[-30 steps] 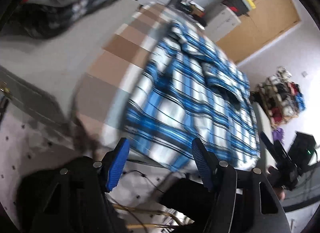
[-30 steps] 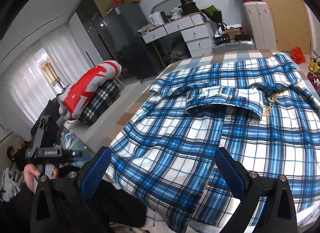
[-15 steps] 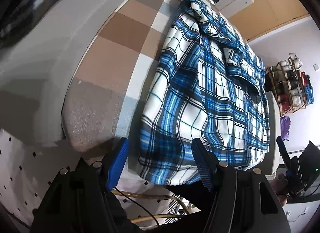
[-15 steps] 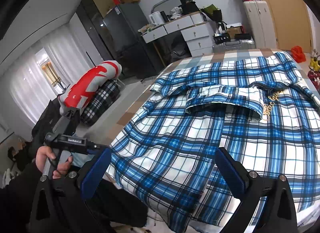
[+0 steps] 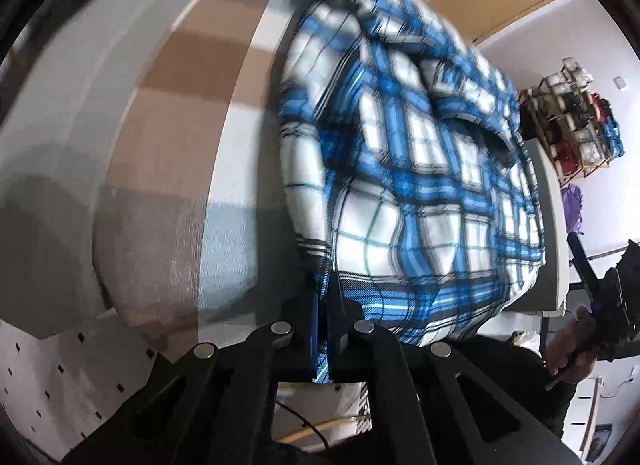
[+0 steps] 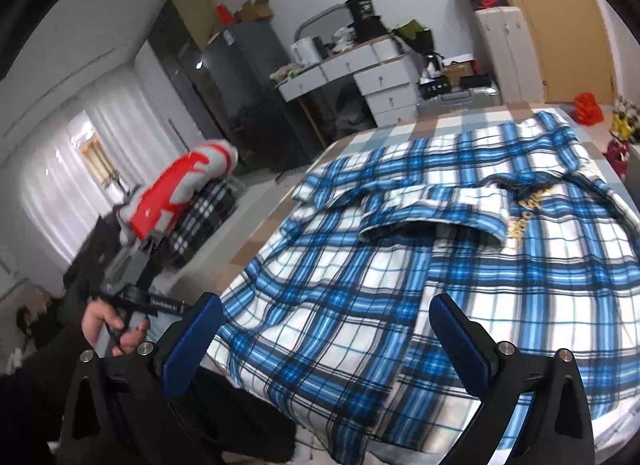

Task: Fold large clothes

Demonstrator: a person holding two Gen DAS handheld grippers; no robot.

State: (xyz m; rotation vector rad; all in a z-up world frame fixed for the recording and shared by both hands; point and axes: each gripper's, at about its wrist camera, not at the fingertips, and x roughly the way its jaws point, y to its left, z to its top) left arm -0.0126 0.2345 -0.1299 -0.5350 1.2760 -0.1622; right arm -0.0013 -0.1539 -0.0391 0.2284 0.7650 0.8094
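A large blue-and-white plaid shirt lies spread on the bed, its hem hanging over the near edge. My left gripper is at the hem's left corner. Its jaws are closing and meet on a fold of plaid cloth that shows between the pads. In the right wrist view the shirt fills the bed, one sleeve folded across the chest. My right gripper hovers open over the near hem, with nothing pinched. A hand holds the left gripper at the bed's left corner.
A red and grey bundle on a black plaid bag sits left of the bed. A dark cabinet, white drawers and suitcases stand at the far wall. A shelf rack is beyond the bed's right side.
The left gripper came down to the hem's left corner and shut on the cloth. The right gripper stayed in place, open.
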